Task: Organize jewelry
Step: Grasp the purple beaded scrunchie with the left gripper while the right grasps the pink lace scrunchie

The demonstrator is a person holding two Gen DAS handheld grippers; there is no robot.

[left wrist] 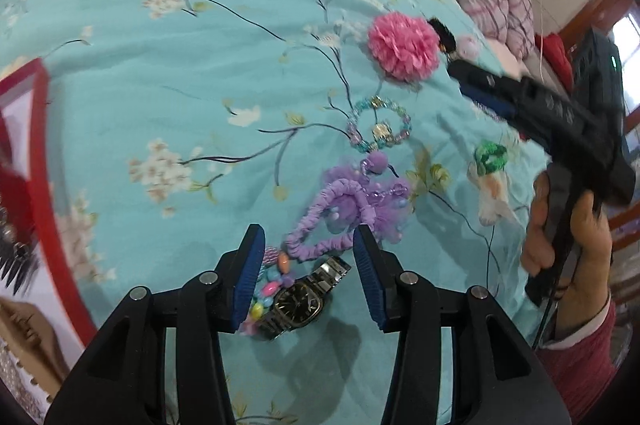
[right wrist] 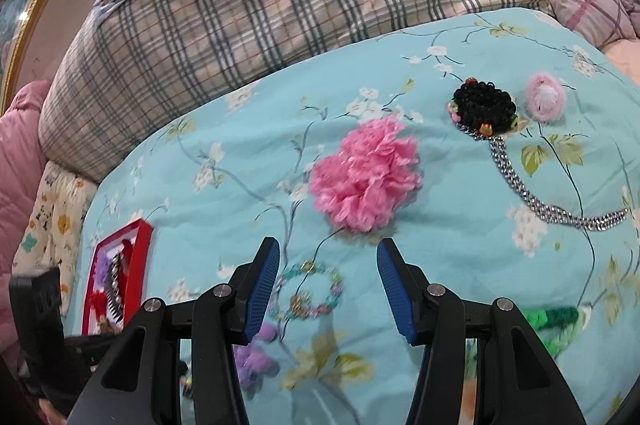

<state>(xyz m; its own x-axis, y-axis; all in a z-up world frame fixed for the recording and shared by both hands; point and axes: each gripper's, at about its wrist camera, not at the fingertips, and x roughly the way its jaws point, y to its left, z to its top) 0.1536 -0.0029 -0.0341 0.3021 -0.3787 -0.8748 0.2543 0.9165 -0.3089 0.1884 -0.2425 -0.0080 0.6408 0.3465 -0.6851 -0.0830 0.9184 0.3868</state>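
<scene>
mostly unsorted: both claws, left gripper and right gripper, spread empty; wristwatch just below left, pink flower ahead of right, few pieces in red box.

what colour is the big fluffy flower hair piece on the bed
Pink. The fluffy flower shows best in the right wrist view, lying on the teal floral bedspread.

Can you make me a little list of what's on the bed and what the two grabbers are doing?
surface: blue flowery bedspread
pink pom-pom flower: lying loose, mid-bed
bead bracelet: flat, near the right gripper
purple scrunchie: beside the watch
black hair tie: on a silver chain
red box: open, some pieces inside
left gripper: open, empty, over the watch
right gripper: open, empty
</scene>
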